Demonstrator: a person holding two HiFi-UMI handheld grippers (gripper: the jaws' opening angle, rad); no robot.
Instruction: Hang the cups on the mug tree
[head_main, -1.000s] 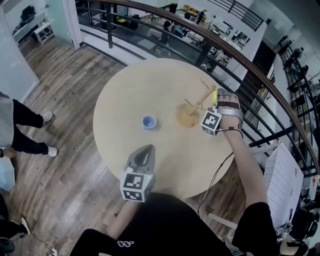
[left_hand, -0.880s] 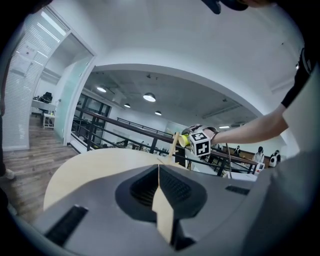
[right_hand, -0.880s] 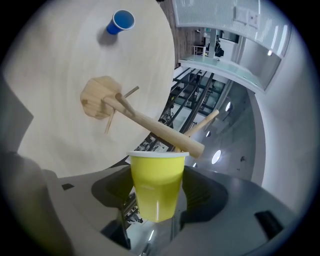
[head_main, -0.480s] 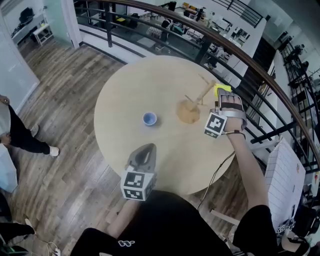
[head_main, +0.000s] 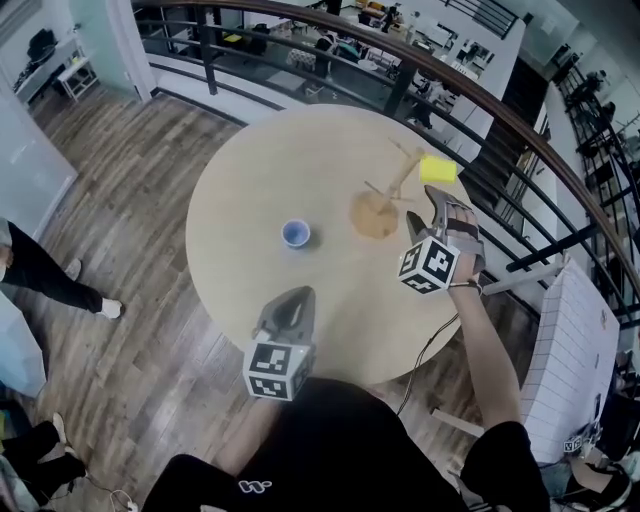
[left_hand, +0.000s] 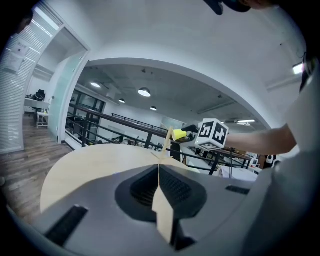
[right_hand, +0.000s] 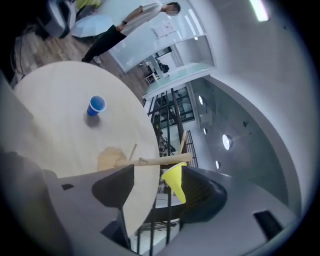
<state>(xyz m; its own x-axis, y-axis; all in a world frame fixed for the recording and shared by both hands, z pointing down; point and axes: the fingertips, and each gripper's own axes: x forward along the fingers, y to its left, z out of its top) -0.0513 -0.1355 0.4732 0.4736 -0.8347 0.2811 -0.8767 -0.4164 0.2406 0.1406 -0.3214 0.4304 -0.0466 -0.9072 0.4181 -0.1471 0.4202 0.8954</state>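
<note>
Backing off toward 5 o'clock, the right tool (head_main: 428, 212) had drawn clear of the yellow cup (head_main: 438, 169). The cup stayed up on the mug tree (head_main: 392, 186) instead of travelling with it; half a second before, the two were together at the tree's top.

Nearest the person, at the 6 o'clock rim of the counter (head_main: 240, 170), the left tool (head_main: 292, 298) hovered clenched on nothing, its pads pressed flat together in its own view. It seemed parked there to keep out of the way while the other arm worked.

Just 9 o'clock of the counter's centre, the blue cup (head_main: 295, 233) stood upright, mouth up, well apart from both tools. By my reading it was the next one to hang.

At 4 o'clock the right tool was released, jaws spread wide. Its own view showed the yellow cup just beside one pad with open space to the other, so nothing gripped it. The jaws were probably left wide so the retreat would not snag the cup.

Farthest, toward 2 o'clock, the tree's round base sat on the counter. The yellow cup hung near the top of the stem, on its 1 o'clock side. It looked only lightly seated, so a knock to the stem could shake it off.
</note>
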